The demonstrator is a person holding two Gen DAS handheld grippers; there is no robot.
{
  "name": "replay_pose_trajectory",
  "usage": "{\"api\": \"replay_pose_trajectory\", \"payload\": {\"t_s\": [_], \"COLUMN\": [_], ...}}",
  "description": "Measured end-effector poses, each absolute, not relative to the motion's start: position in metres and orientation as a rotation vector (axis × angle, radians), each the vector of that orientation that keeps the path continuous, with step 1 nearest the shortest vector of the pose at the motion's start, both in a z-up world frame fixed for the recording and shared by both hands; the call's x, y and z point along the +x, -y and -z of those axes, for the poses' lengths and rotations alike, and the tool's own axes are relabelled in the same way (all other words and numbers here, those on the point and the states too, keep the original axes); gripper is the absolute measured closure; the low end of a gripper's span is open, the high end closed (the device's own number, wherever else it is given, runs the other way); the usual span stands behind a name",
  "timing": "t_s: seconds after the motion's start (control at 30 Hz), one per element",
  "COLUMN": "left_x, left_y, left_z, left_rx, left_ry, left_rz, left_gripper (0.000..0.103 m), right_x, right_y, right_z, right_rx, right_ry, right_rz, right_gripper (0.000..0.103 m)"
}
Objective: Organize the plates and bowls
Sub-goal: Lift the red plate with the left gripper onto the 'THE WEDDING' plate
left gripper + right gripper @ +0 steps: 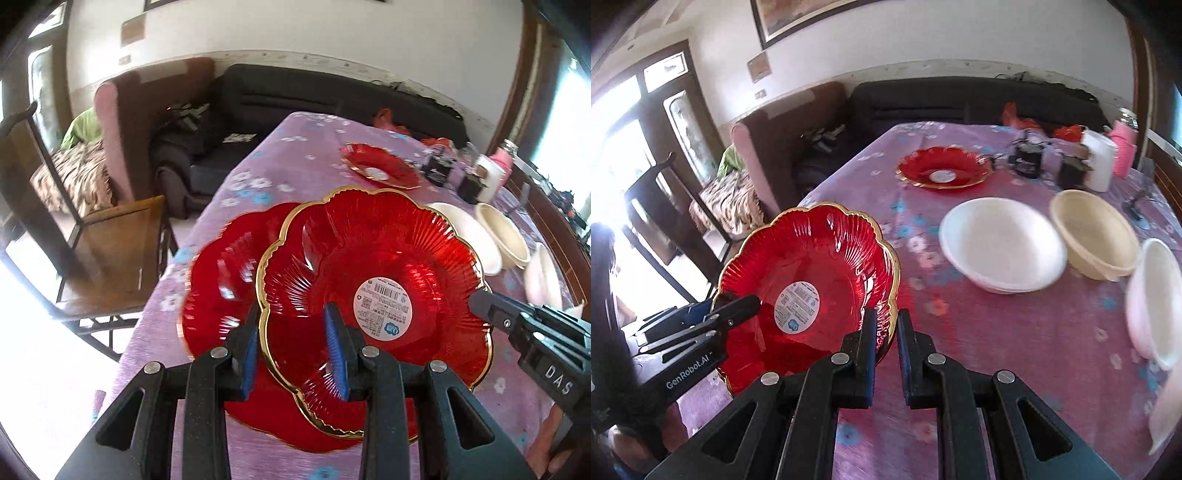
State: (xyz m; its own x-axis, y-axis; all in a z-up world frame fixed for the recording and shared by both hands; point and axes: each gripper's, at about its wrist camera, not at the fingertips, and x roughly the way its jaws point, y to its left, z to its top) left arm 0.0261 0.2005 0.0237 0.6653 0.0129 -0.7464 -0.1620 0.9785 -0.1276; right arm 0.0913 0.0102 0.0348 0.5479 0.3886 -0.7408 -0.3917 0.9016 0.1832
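The left hand-held gripper point(297, 354) pinched the near left rim of a red gold-edged plate point(373, 291), one blue-padded finger outside the rim and the other inside the dish; the right hand-held gripper point(887, 341) gripped the opposite rim of the same plate, its jaws nearly pressed together on the thin edge; the plate was held tilted above the worktop point(997, 350), its round white label facing up; directly below it, seen from the left wrist, lay a second red plate point(218, 280), blurred, resting on the purple flowered cloth; a third red plate point(943, 168) sat well apart at the far end; a white bowl point(1003, 245), a cream bowl point(1095, 234) and another white bowl point(1156, 302) stood to the right of the held plate, close beside one another.
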Motion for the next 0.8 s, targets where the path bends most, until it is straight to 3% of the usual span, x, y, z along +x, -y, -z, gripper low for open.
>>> {"api": "replay_pose_trajectory", "payload": {"t_s": [0.57,0.8], "left_x": [0.041,0.042], "left_y": [-0.223,-0.221], "left_z": [-0.006,-0.006], "left_rx": [-0.197,-0.190], "left_ry": [-0.871,-0.877], "left_rz": [-0.174,-0.176], "left_gripper": [0.071,0.065], "right_x": [0.115,0.116], "right_y": [-0.047,-0.048], "right_z": [-0.001,0.001], "right_rx": [-0.065,-0.074], "right_ry": [-0.946,-0.942], "right_rz": [-0.477,-0.473], "right_gripper": [0.090,0.089]}}
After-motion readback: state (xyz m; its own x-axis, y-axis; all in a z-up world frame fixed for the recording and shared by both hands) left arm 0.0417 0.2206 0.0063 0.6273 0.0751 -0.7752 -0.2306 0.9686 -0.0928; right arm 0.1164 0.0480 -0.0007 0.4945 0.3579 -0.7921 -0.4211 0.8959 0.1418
